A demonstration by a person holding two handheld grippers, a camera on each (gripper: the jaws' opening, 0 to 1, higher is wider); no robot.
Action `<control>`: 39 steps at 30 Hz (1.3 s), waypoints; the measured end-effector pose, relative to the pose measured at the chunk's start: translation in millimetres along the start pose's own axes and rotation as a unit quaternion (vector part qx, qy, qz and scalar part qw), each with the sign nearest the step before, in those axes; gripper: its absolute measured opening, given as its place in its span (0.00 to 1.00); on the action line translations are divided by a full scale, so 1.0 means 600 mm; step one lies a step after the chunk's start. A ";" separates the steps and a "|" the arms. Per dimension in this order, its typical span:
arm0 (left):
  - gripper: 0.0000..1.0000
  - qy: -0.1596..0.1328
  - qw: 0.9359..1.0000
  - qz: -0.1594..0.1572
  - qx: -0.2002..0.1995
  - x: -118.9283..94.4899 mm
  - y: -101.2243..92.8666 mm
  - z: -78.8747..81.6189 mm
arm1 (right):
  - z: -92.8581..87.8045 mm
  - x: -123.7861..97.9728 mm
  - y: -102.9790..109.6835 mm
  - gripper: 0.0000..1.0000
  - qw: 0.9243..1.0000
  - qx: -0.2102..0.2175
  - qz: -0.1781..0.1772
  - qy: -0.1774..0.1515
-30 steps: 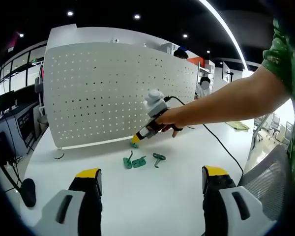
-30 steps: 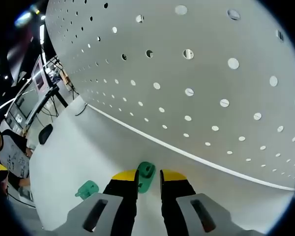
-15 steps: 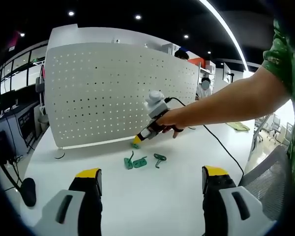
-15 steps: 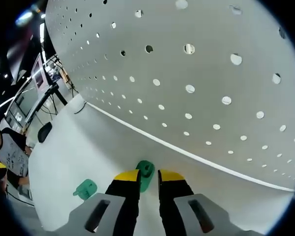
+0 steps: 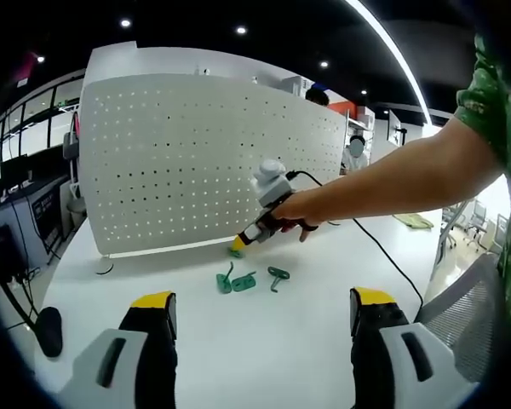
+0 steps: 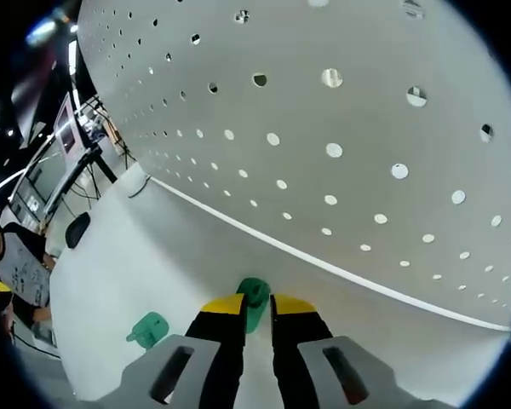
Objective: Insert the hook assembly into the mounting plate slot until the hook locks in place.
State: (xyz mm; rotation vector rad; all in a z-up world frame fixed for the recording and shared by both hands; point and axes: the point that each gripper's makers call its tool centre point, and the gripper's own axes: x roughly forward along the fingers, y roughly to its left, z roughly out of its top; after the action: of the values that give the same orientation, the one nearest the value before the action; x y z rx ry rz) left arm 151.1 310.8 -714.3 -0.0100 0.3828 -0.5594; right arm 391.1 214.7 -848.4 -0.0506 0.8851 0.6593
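— What do the right gripper's [image 6: 248, 308] fingers hold?
— A green hook [image 6: 253, 300], pinched between the yellow tips and raised just before the foot of the white pegboard [image 6: 341, 111]. Another green piece [image 6: 148, 329] lies on the tabletop [image 6: 128, 256] to the left.
— And the left gripper [image 5: 262, 308]?
— Its fingers stand wide apart with nothing between them. Ahead lie three green hook pieces [image 5: 243, 279], near the pegboard. The person's forearm [image 5: 392, 179] crosses from the right, and a black cable [image 5: 383, 251] trails over the tabletop.
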 end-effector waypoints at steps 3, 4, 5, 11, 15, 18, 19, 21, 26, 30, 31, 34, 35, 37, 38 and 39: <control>0.86 0.000 1.000 0.000 0.000 0.000 0.000 0.000 | 0.001 0.000 0.000 0.07 1.000 0.001 0.001 0.000; 0.86 0.000 1.000 0.000 0.000 0.000 0.000 0.000 | 0.001 0.000 -0.001 0.07 1.000 0.002 0.001 0.000; 0.86 0.000 1.000 0.000 0.001 0.000 0.000 0.000 | 0.001 0.000 -0.001 0.07 1.000 0.003 0.002 0.000; 0.86 0.000 1.000 0.000 0.000 0.000 0.002 0.001 | 0.001 0.000 0.001 0.04 1.000 0.002 0.004 0.000; 0.86 0.000 1.000 0.000 0.000 0.000 0.003 0.001 | 0.001 0.001 0.005 0.02 1.000 0.001 0.007 0.000; 0.85 0.000 1.000 0.001 -0.001 0.000 0.003 0.001 | 0.000 0.001 0.007 0.02 1.000 0.002 0.007 -0.001; 0.85 0.000 1.000 0.001 -0.001 0.000 0.004 0.001 | 0.000 0.000 0.008 0.02 1.000 0.000 0.007 -0.001; 0.85 0.000 1.000 0.001 -0.001 0.000 0.003 0.001 | 0.000 -0.001 0.008 0.02 1.000 0.000 0.007 0.000; 0.85 -0.001 1.000 0.000 0.000 0.000 0.003 0.002 | -0.002 -0.001 0.007 0.02 1.000 0.000 0.006 0.000; 0.85 -0.001 1.000 0.001 0.000 0.000 0.004 0.002 | 0.000 -0.001 0.007 0.02 1.000 0.003 0.005 -0.003; 0.85 -0.001 1.000 0.001 0.000 0.000 0.004 0.002 | 0.002 -0.002 0.007 0.02 1.000 0.002 0.005 -0.006; 0.85 -0.001 1.000 0.001 0.000 0.000 0.004 0.002 | 0.006 -0.002 0.009 0.02 1.000 -0.001 0.006 -0.010; 0.85 -0.001 1.000 0.001 0.000 0.000 0.004 0.002 | 0.007 -0.003 0.011 0.02 1.000 -0.002 0.006 -0.011; 0.84 -0.002 1.000 0.001 0.000 0.000 0.003 0.002 | 0.007 -0.003 0.013 0.02 1.000 -0.004 0.008 -0.012; 0.84 -0.002 1.000 0.001 0.000 0.000 0.003 0.002 | 0.007 -0.003 0.013 0.02 1.000 -0.004 0.008 -0.012; 0.84 -0.002 1.000 0.001 0.001 0.000 0.003 0.002 | 0.008 -0.004 0.013 0.02 1.000 -0.007 0.007 -0.014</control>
State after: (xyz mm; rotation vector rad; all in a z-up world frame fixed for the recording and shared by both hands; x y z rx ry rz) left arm 152.5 312.2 -713.3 -0.0090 0.3792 -0.5575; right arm 388.9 221.3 -841.9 -0.0476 0.8557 0.6773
